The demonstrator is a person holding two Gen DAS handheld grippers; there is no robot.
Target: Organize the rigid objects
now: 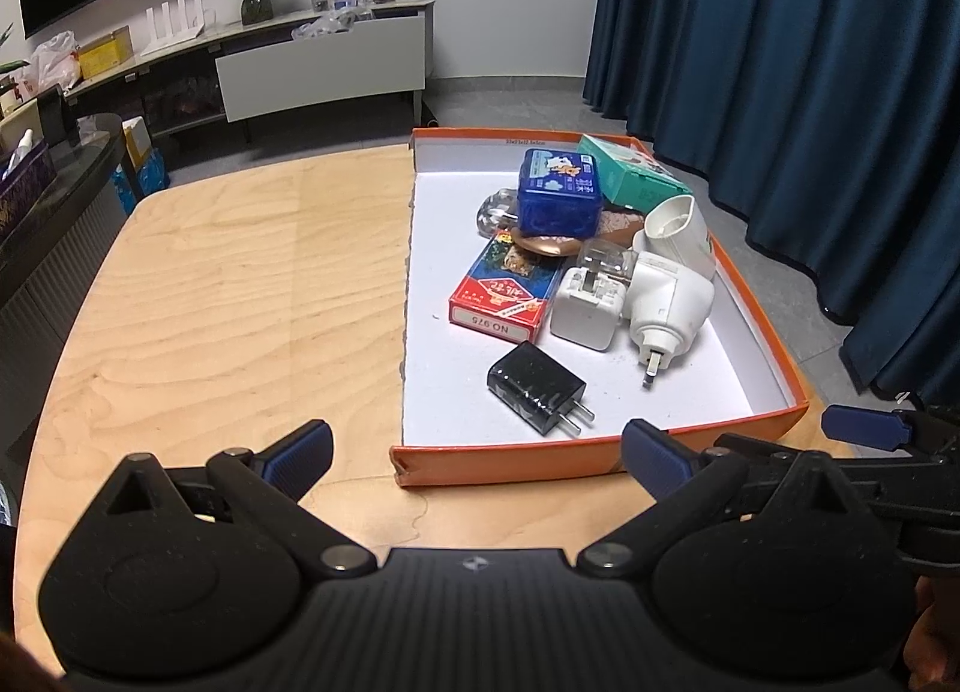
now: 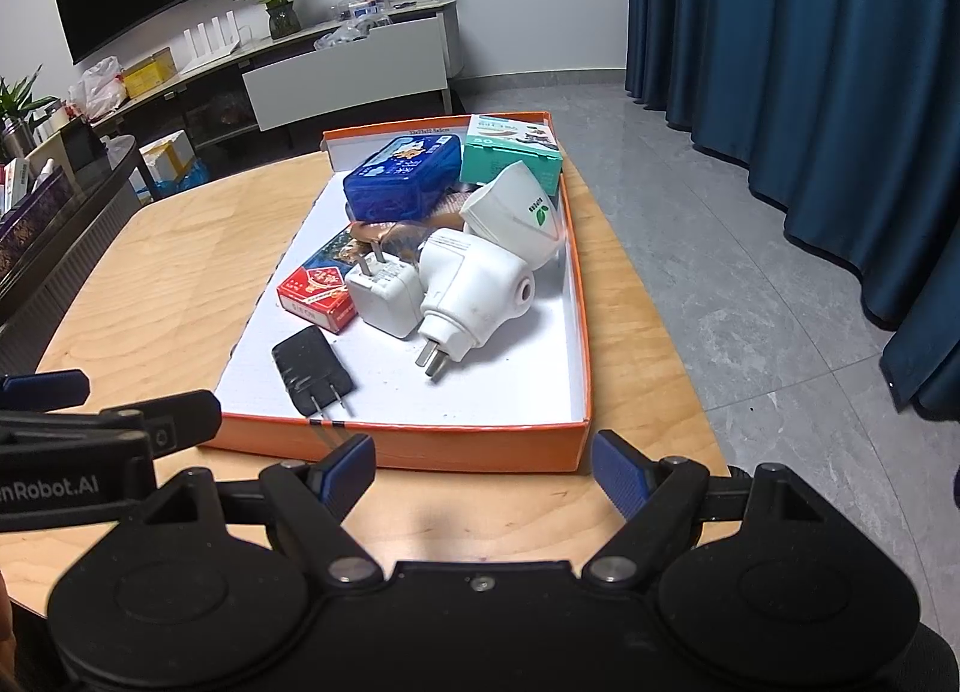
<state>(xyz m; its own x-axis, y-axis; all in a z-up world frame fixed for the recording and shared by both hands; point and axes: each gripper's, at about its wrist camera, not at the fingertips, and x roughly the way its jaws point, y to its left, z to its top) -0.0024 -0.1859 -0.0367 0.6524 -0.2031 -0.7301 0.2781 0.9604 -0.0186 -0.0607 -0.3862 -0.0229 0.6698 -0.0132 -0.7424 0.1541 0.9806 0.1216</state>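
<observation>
From the left wrist, the left hand-held gripper (image 1: pixel 477 455) is seen wide and empty, near the orange cardboard tray (image 1: pixel 600 455) on the pale wooden surface (image 1: pixel 228 284). The black plug charger (image 1: pixel 534 387) lies inside.

From the right wrist, the right hand-held gripper (image 2: pixel 483 473) is wide too. The white plugs (image 2: pixel 474 296) are piled; one could be knocked over.

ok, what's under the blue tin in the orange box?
The blue tin sits atop the pile. A copper-coloured flat piece and a clear glass knob stick out from beneath it. Whatever lies directly under its middle is covered, so I cannot tell.
</observation>
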